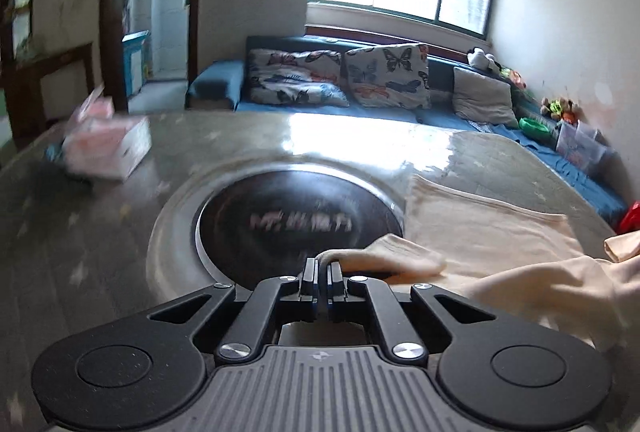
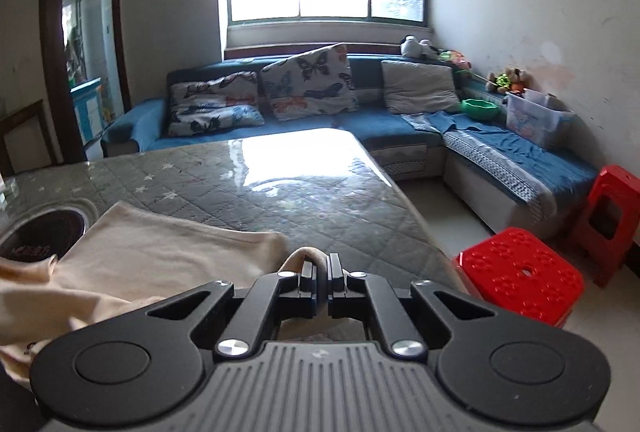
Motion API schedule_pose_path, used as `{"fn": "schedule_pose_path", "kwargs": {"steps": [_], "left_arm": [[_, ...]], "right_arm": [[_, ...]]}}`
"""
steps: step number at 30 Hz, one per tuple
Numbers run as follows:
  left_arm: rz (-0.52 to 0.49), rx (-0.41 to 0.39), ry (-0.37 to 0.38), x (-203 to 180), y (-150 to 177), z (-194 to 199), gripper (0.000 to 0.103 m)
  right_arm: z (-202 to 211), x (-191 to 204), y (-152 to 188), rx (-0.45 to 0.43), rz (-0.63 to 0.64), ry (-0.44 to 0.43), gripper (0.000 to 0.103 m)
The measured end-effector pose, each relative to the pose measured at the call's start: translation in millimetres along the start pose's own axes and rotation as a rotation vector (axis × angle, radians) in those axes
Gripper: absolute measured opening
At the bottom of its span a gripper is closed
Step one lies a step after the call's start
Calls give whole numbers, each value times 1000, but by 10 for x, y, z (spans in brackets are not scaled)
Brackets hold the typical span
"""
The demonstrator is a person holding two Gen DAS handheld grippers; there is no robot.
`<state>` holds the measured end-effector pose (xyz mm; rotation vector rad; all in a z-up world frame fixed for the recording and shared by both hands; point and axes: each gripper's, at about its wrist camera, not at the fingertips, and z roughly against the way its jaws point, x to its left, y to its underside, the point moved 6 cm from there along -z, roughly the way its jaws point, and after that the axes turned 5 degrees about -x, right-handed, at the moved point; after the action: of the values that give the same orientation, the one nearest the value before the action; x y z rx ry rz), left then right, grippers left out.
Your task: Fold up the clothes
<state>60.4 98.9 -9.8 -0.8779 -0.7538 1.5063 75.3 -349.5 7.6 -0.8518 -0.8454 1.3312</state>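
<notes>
On the grey quilted star-print table cover (image 1: 60,232) under its glossy clear sheet, at 10 o'clock in the left wrist view, lies a blurred pink-and-white cardboard box (image 1: 106,148). At centre, the round black induction cooktop (image 1: 296,220) sits recessed in a metal ring. The black two-finger left gripper (image 1: 322,268), at 6 o'clock, has its jaws fully closed on a fold of the cream-coloured cotton garment (image 1: 480,228), which spreads flat over the cover from the cooktop's rim toward 3 o'clock, with a bunched part rising at the frame's right edge. In the right wrist view, the same garment (image 2: 160,244) occupies 8 to 9 o'clock, its left edge overlapping the cooktop ring. The black two-finger right gripper (image 2: 322,268), at 6 o'clock, is likewise fully closed, pinching a looped fold of garment edge. Beyond the table, at 4 o'clock, stands a red perforated plastic stool (image 2: 520,272).
</notes>
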Motion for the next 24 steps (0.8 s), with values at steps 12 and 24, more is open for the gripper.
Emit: {"fn": "schedule_pose_path", "kwargs": {"steps": [12, 24], "left_arm": [[29, 106, -60, 269, 419, 145, 28], [-34, 58, -52, 143, 258, 307, 44]], "right_arm": [[-85, -636, 782, 205, -112, 129, 41], [-204, -213, 793, 199, 129, 76, 63]]}}
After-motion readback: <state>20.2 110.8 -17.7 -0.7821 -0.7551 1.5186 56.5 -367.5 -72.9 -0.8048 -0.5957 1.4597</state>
